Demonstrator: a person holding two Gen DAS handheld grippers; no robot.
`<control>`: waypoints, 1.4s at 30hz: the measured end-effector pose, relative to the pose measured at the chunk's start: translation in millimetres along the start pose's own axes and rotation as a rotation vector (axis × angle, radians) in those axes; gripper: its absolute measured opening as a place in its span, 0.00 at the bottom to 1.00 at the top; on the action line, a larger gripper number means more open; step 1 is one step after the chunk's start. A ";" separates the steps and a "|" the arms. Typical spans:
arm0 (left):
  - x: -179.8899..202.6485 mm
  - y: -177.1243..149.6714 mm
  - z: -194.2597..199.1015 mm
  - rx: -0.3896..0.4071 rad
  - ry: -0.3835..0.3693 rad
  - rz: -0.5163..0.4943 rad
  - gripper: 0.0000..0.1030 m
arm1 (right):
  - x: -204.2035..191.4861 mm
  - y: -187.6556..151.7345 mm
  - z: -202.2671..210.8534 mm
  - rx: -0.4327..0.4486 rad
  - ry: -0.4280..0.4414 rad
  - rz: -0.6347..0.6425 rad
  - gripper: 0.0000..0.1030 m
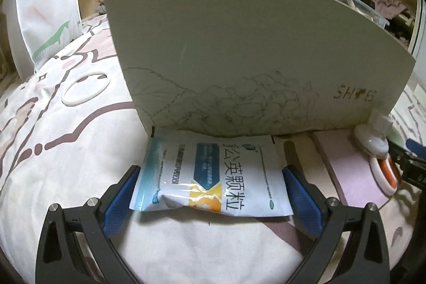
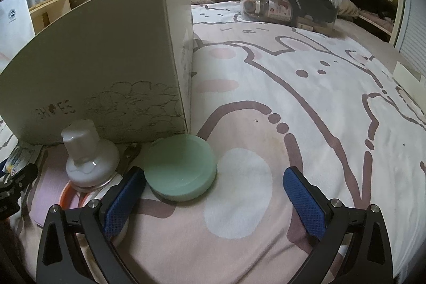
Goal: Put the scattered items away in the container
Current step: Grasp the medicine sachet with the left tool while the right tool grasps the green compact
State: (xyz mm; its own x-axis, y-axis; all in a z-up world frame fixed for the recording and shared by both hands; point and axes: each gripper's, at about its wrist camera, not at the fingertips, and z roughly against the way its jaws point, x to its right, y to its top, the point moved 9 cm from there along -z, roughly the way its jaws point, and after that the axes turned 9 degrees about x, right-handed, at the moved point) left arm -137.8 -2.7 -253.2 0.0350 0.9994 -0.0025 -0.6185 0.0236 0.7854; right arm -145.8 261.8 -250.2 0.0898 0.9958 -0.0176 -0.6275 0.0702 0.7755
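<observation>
Left hand-held gripper (image 1: 211,186), wide open, straddles the white-and-blue foil sachet (image 1: 210,177) for pickup; right hand-held gripper (image 2: 213,193) open, empty, beside the round mint-green tin (image 2: 181,168).

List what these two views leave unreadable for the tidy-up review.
- Shoe box interior: both views show only its outer walls.
- Sachet far edge: left wrist view, tucked under the box.
- Orange-and-white ring: right wrist view, covered by the white bottle.
- Clear bin contents: too small, jumbled.

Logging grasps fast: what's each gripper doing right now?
Left gripper: open, jaws either side of the sachet, grip uncertain.
Right gripper: open, empty.
</observation>
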 end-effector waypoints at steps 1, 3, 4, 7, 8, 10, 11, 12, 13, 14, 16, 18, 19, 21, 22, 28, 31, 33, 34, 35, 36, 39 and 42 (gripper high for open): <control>0.2 -0.1 -0.4 0.000 0.000 -0.001 1.00 | -0.7 0.2 0.2 0.002 0.002 0.001 1.00; 2.5 1.6 -2.3 0.002 -0.004 0.006 1.00 | -2.3 0.9 0.6 0.006 0.010 0.003 0.98; 3.4 2.0 -3.0 0.003 -0.003 0.005 1.00 | -3.5 1.4 1.2 0.011 0.016 0.003 0.95; 1.6 0.6 -3.0 -0.001 0.005 -0.006 1.00 | -7.5 3.1 4.0 0.033 0.030 0.006 0.84; 4.0 1.6 -5.1 -0.005 0.006 -0.009 1.00 | -9.3 3.3 4.5 0.037 0.032 0.013 0.82; 3.6 2.0 -6.3 -0.011 0.005 -0.011 1.00 | -13.1 3.3 5.2 0.041 0.032 0.028 0.80; 8.9 5.8 -10.4 -0.015 0.004 -0.010 1.00 | -14.4 3.4 5.3 0.042 0.033 0.033 0.78; 8.6 6.0 -11.1 -0.018 0.001 -0.009 1.00 | -15.8 3.4 5.7 0.045 0.035 0.037 0.74; 8.3 6.0 -11.7 -0.019 -0.001 -0.007 1.00 | -16.7 3.4 6.3 0.047 0.037 0.039 0.72; 7.9 6.0 -11.9 -0.018 -0.004 -0.004 1.00 | -17.9 3.6 7.2 0.052 0.040 0.040 0.66; 7.5 6.1 -12.2 -0.015 -0.006 -0.002 1.00 | -20.1 3.9 9.9 0.065 0.049 0.035 0.55; 7.4 6.4 -12.6 -0.014 -0.007 -0.003 1.00 | -21.6 3.4 10.9 0.072 0.045 0.034 0.52; 7.5 6.5 -12.9 -0.013 -0.006 -0.004 1.00 | -22.2 3.6 10.9 0.074 0.042 0.039 0.52; 7.5 7.0 -13.2 -0.011 -0.005 -0.004 1.00 | -22.8 3.8 10.7 0.076 0.038 0.045 0.51; 7.6 7.2 -13.4 -0.010 -0.005 -0.004 1.00 | -22.6 4.0 10.4 0.076 0.038 0.045 0.51; 9.2 5.8 -8.3 0.013 -0.012 -0.010 0.93 | -20.2 3.9 9.7 0.076 0.052 0.026 0.51; 12.5 6.3 -7.0 0.020 -0.018 -0.011 0.90 | -20.6 4.0 9.5 0.076 0.051 0.028 0.51; 13.1 7.0 -6.8 0.023 -0.025 -0.005 0.89 | -20.7 3.9 9.4 0.077 0.052 0.027 0.51; 13.5 7.5 -6.6 0.026 -0.028 -0.002 0.88 | -20.7 3.9 9.3 0.076 0.052 0.027 0.51; 13.6 7.8 -6.4 0.028 -0.031 0.000 0.88 | -20.6 3.9 9.2 0.077 0.052 0.026 0.51; 12.9 8.2 -6.9 0.029 -0.033 0.000 0.87 | -20.6 3.9 9.2 0.077 0.053 0.025 0.51; 7.8 7.2 -4.7 0.034 -0.042 0.006 0.86 | -20.5 4.2 9.6 0.078 0.057 0.019 0.51; 8.8 7.4 -4.2 0.038 -0.048 0.009 0.83 | -19.0 4.4 9.8 0.078 0.071 -0.003 0.51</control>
State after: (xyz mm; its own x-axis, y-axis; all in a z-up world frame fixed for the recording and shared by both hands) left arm -145.4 6.4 -250.1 0.0671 0.9972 0.0337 -0.5892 0.0123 0.8079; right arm -142.6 242.7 -240.3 0.0353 0.9974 -0.0628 -0.5651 0.0717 0.8219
